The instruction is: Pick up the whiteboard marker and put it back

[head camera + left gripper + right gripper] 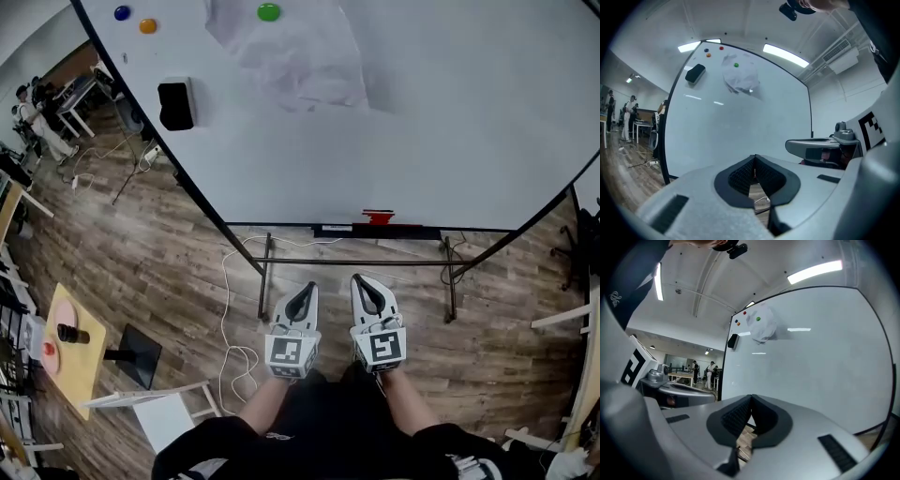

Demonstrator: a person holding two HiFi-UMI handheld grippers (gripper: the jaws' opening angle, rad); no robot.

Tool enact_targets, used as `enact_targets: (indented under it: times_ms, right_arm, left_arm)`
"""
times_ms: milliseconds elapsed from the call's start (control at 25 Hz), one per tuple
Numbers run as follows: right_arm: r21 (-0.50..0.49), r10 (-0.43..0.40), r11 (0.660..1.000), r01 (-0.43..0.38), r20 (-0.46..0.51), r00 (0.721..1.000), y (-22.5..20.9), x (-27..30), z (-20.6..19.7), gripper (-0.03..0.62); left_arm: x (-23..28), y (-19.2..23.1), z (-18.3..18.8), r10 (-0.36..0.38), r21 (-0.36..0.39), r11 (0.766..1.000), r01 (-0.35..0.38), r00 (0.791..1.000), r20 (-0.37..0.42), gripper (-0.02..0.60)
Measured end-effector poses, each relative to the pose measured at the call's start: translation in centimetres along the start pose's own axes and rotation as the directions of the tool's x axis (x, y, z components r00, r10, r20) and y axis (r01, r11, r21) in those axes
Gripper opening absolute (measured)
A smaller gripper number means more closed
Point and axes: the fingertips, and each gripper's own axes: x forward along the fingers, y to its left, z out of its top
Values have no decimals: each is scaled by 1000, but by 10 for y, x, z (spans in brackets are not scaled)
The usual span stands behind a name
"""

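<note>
Left tongs (301, 298) and right tongs (367, 290) side by side, both closed, empty.

The whiteboard (450, 131) is white with a black frame. On it are a blue magnet (122, 13), an orange magnet (148, 25), a green magnet (269, 12) and a black eraser (175, 105). The marker (378, 217) is red. The floor (169, 253) is grey-brown wood grain. The left gripper (307, 287) and right gripper (361, 280) are pale grey, with black-lined jaws and black-and-white square patterns.
</note>
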Motion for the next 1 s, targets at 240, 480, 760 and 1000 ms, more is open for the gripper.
enact_targets:
  times_ms: [240,480,760,1000]
  right_arm:
    - [-37,-16,999,15,-26,1000,15,-4,9,3]
    - [-30,4,1000,-4,-4,1000,6,-9,23,3]
    - [-49,13,999,-14,-20,1000,-12,-11,19,3]
    - [-103,52,993,-50,20,998,-22,-6,26,3]
  left_arm:
    - [-6,7,15,-33,-21,999,34,999,39,6]
    - [-7,-13,27,-23,-56,998,28,996,82,6]
    - [8,-22,29,-1,-66,998,7,996,91,6]
    - [18,-29,32,27,-53,998,-21,993,117,6]
